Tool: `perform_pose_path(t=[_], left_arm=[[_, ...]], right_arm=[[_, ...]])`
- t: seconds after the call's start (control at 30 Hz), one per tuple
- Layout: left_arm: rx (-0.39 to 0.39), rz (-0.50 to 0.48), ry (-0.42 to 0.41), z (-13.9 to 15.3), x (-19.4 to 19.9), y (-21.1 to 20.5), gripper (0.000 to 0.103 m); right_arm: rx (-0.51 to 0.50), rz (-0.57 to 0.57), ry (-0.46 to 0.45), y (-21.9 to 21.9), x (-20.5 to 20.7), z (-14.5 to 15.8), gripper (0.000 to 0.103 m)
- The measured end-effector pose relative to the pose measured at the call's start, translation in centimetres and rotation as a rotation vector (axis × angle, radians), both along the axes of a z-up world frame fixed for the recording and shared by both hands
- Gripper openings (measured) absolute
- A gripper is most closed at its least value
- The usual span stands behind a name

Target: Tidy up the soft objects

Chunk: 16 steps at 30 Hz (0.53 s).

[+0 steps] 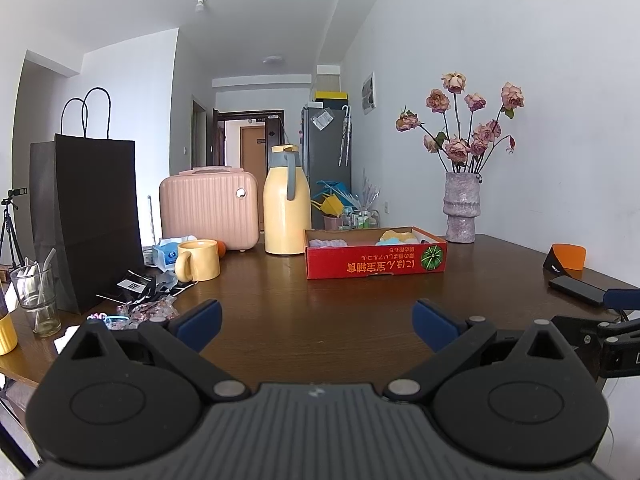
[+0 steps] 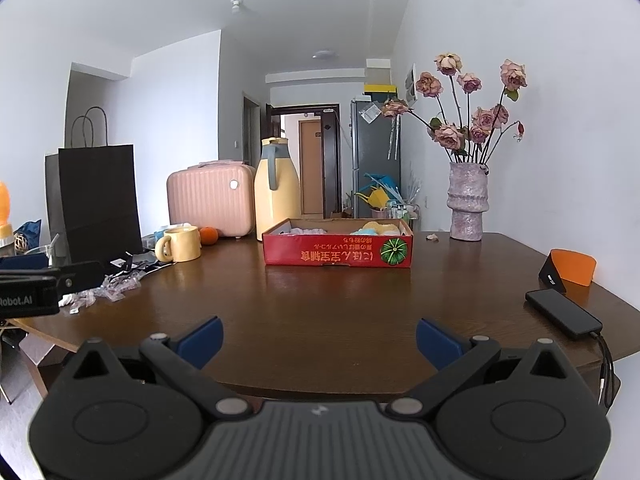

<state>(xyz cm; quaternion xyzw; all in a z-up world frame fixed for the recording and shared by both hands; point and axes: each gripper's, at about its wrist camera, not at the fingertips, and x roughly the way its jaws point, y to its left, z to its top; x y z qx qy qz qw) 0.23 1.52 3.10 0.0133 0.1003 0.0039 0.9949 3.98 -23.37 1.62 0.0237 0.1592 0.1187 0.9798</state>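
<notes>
On the left, the left gripper (image 1: 316, 322) hovers over the wooden table (image 1: 288, 296) with jaws wide apart and empty, a yellow mug (image 1: 198, 260) and loose wrappers (image 1: 154, 309) near it. Mid-table the red box (image 2: 338, 250) already holds the soft objects (image 2: 378, 227); to the right, the right gripper (image 2: 318, 340) is likewise spread, holding nothing. Judging from here, reaching in could nudge the light box, or a sweep rightward could snag the phone (image 2: 562, 314) and its cable

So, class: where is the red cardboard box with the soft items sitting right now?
In both views the red cardboard box sits mid-table, just right of the yellow thermos jug and left of the purple flower vase.
</notes>
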Motion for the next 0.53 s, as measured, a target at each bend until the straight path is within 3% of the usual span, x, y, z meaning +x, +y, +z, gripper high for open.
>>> perform_pose_path(t=[0.53], left_arm=[[0.023, 0.004, -0.017, 0.14, -0.22, -0.14, 0.103]], right_arm=[[0.001, -0.004, 0.0, 0.02, 0.11, -0.03, 0.103]])
